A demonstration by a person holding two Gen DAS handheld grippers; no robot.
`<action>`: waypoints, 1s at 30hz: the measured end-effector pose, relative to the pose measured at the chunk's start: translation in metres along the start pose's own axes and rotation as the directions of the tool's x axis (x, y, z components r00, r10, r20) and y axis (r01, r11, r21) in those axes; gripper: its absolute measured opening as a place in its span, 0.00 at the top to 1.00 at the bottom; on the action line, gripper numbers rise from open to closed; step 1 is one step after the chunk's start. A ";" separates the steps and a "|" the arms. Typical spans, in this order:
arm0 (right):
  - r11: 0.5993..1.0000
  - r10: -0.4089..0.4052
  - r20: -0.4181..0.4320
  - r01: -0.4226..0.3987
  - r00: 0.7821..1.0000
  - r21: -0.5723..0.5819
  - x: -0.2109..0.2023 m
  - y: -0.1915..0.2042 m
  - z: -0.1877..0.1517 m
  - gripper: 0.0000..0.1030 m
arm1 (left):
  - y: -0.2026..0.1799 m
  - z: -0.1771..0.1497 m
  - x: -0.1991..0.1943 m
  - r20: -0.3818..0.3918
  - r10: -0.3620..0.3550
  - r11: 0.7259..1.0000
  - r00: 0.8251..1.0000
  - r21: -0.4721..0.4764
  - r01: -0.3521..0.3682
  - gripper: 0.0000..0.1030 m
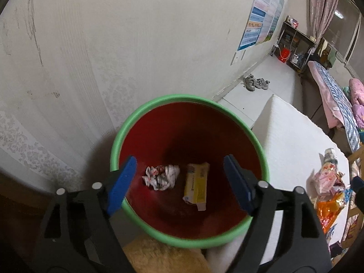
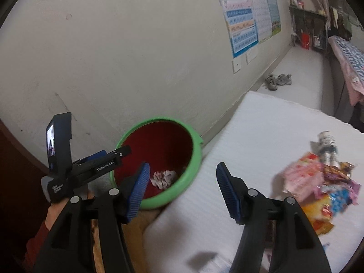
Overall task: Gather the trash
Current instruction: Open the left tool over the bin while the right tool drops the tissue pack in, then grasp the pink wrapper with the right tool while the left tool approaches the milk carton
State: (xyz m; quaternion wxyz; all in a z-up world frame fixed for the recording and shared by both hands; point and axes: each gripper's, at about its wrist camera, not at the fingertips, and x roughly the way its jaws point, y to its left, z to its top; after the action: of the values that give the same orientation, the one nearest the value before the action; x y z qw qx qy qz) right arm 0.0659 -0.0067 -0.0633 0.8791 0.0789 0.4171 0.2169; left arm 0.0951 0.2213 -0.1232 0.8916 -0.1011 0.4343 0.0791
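Observation:
A red bin with a green rim (image 1: 159, 100) stands by the wall; it also shows in the right wrist view (image 2: 193, 159). Inside lie a crumpled paper ball (image 1: 161, 177) (image 2: 164, 178) and a yellow box (image 1: 196, 186). My left gripper (image 1: 180, 182) is open and empty, right above the bin mouth; it also shows in the right wrist view (image 2: 109, 157). My right gripper (image 2: 183, 191) is open and empty, over the white table edge beside the bin. A pile of snack wrappers (image 2: 318, 182) (image 1: 327, 182) and a small bottle (image 2: 327, 145) lie on the table.
A white table (image 2: 261, 136) sits right of the bin. A wall with posters (image 2: 250, 11) runs behind. Shoes (image 2: 277, 80) lie on the floor farther back. A bed (image 1: 336, 95) and a shelf (image 1: 295, 43) stand at the far right.

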 end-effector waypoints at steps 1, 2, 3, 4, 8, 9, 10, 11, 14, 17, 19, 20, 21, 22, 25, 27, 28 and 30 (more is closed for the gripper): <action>1.000 -0.005 0.008 0.005 1.000 -0.001 -0.007 -0.002 -0.003 0.42 | -0.002 -0.001 -0.003 0.001 -0.004 1.000 1.000 0.003 0.004 0.25; 1.000 -0.021 0.023 0.021 1.000 0.000 -0.019 -0.008 -0.010 0.42 | -0.008 -0.006 -0.007 0.003 -0.013 1.000 1.000 0.011 0.013 0.25; 0.999 -0.032 0.031 0.032 0.999 0.002 -0.027 -0.012 -0.013 0.42 | -0.012 -0.010 -0.011 0.003 -0.021 1.000 1.000 0.019 0.021 0.24; 0.999 -0.054 0.045 0.053 0.998 0.011 -0.038 -0.020 -0.020 0.42 | -0.017 -0.013 -0.015 0.003 -0.028 0.999 1.000 0.029 0.028 0.24; 0.989 -0.136 0.063 0.132 0.989 0.064 -0.066 -0.050 -0.035 0.41 | -0.042 -0.032 -0.027 -0.013 -0.070 0.995 0.997 0.068 0.070 0.23; 0.984 -0.161 0.060 0.156 0.985 0.082 -0.072 -0.059 -0.040 0.41 | -0.050 -0.038 -0.030 -0.025 -0.092 0.993 0.995 0.077 0.093 0.23; 0.978 -0.189 0.056 0.182 0.980 0.107 -0.080 -0.070 -0.048 0.41 | -0.058 -0.043 -0.032 -0.037 -0.113 0.990 0.993 0.086 0.116 0.23; 0.973 -0.201 0.055 0.194 0.978 0.122 -0.085 -0.077 -0.054 0.41 | -0.066 -0.049 -0.035 -0.048 -0.131 0.986 0.990 0.095 0.135 0.23; 0.956 -0.238 0.038 0.228 0.970 0.184 -0.100 -0.100 -0.075 0.41 | -0.092 -0.070 -0.046 -0.092 -0.194 0.971 0.977 0.122 0.205 0.23; 0.945 -0.243 0.018 0.233 0.970 0.229 -0.109 -0.116 -0.091 0.41 | -0.115 -0.094 -0.056 -0.159 -0.272 0.947 0.949 0.133 0.293 0.20; 0.938 -0.258 0.010 0.248 0.966 0.242 -0.116 -0.122 -0.102 0.41 | -0.126 -0.106 -0.060 -0.202 -0.309 0.935 0.929 0.115 0.336 0.19; 0.935 -0.262 0.008 0.252 0.965 0.249 -0.118 -0.124 -0.105 0.41 | -0.129 -0.110 -0.061 -0.222 -0.327 0.930 0.918 0.099 0.355 0.18; 0.931 -0.265 0.004 0.255 0.964 0.261 -0.120 -0.127 -0.109 0.41 | -0.134 -0.115 -0.060 -0.245 -0.346 0.924 0.906 0.078 0.374 0.17; 0.928 -0.259 -0.002 0.250 0.966 0.276 -0.121 -0.130 -0.111 0.41 | -0.140 -0.119 -0.059 -0.266 -0.356 0.920 0.896 0.071 0.386 0.17; 0.927 -0.222 -0.020 0.218 0.975 0.304 -0.123 -0.131 -0.114 0.41 | -0.150 -0.127 -0.055 -0.302 -0.340 0.922 0.891 0.077 0.378 0.17; 0.932 -0.179 -0.038 0.182 0.983 0.315 -0.128 -0.124 -0.119 0.41 | -0.148 -0.128 -0.054 -0.294 -0.329 0.929 0.897 0.070 0.364 0.17; 0.934 -0.150 -0.047 0.157 0.988 0.321 -0.129 -0.121 -0.122 0.41 | -0.145 -0.128 -0.054 -0.285 -0.323 0.933 0.903 0.063 0.353 0.17; 0.936 -0.069 -0.083 0.093 0.994 0.339 -0.125 -0.113 -0.136 0.41 | -0.136 -0.128 -0.051 -0.270 -0.308 0.944 0.912 0.036 0.329 0.17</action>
State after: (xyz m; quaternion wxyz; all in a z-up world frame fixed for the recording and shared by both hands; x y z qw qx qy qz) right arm -0.0724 -0.1695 -0.0991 0.8451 0.2055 0.4817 0.1075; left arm -0.0023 0.0550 -0.1449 0.8311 -0.1439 0.5281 -0.0987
